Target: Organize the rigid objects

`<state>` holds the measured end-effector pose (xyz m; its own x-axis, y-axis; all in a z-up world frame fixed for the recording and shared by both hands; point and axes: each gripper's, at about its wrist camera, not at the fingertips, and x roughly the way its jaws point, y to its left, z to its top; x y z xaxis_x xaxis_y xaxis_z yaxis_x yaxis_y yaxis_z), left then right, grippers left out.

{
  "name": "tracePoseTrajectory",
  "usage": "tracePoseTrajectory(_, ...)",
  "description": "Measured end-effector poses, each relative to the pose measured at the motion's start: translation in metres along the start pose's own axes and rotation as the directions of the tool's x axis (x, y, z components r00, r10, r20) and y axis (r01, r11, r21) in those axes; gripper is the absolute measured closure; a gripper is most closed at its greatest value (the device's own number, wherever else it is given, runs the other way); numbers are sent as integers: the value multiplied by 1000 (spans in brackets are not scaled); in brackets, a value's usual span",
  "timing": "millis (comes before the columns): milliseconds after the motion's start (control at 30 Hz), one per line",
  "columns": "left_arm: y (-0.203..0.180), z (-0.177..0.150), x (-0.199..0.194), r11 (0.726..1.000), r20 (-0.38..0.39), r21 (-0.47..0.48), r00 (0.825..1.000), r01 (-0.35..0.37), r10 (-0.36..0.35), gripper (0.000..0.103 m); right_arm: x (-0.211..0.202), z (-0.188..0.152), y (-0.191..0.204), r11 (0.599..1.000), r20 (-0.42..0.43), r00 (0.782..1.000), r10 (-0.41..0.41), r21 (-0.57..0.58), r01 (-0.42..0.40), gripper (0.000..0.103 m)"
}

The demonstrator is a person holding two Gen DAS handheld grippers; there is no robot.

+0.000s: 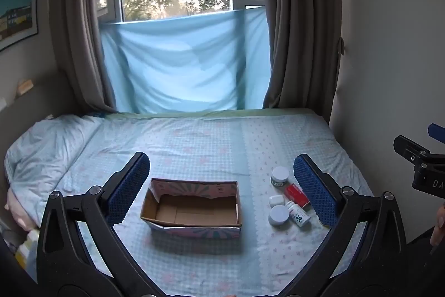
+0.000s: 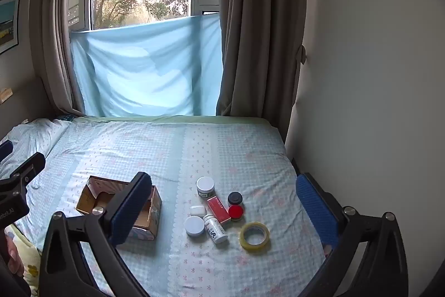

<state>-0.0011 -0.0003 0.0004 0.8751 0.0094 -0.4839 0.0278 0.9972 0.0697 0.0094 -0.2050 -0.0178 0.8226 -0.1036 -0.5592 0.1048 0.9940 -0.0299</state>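
An open, empty cardboard box (image 1: pixel 192 206) (image 2: pixel 91 195) sits on the bed. To its right lies a cluster: a white-lidded jar (image 2: pixel 205 186) (image 1: pixel 280 176), a red box (image 2: pixel 219 209) (image 1: pixel 298 194), a white earbud case (image 2: pixel 198 210) (image 1: pixel 276 200), a round white-lidded tin (image 2: pixel 194 225) (image 1: pixel 278 215), a white bottle on its side (image 2: pixel 215 228) (image 1: pixel 299 213), a black-lidded jar (image 2: pixel 235 198), a red-lidded jar (image 2: pixel 235 212) and a tape roll (image 2: pixel 254 237). My left gripper (image 1: pixel 221 194) is open above the box. My right gripper (image 2: pixel 222 209) is open above the cluster. Both are empty.
The bed (image 2: pixel 236 152) has a light blue patterned sheet, with a pillow (image 1: pixel 47 146) at the left. A wall (image 2: pixel 361 74) borders the right side. Curtains (image 1: pixel 303 27) and a blue cloth (image 1: pixel 186 63) hang at the window behind.
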Motion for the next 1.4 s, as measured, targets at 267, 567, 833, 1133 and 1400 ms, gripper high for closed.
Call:
tracePoseTrajectory(267, -4, -2, 2, 1000, -6, -18, 1000, 22, -22, 0, -7, -2, -1, 1000, 27, 1000, 2, -3, -1, 0)
tracePoseTrajectory(567, 3, 1, -3, 999, -3, -38, 1000, 24, -24, 0, -1, -5, -1, 1000, 23, 1000, 15, -18, -15, 0)
tracePoseTrajectory(833, 4, 0, -2, 999, 0, -44, 1000, 21, -21, 0, -1, -5, 7, 1000, 23, 1000, 9, -20, -9, 0)
tracePoseTrajectory(1133, 5, 2, -2, 999, 0, -50, 1000, 22, -22, 0, -1, -6, 5, 1000, 24, 1000, 11, -18, -10, 0)
tracePoseTrajectory(1400, 7, 1, -2, 998, 6, -52, 1000, 23, -23, 0, -3, -4, 3, 1000, 27, 999, 20, -18, -19, 0)
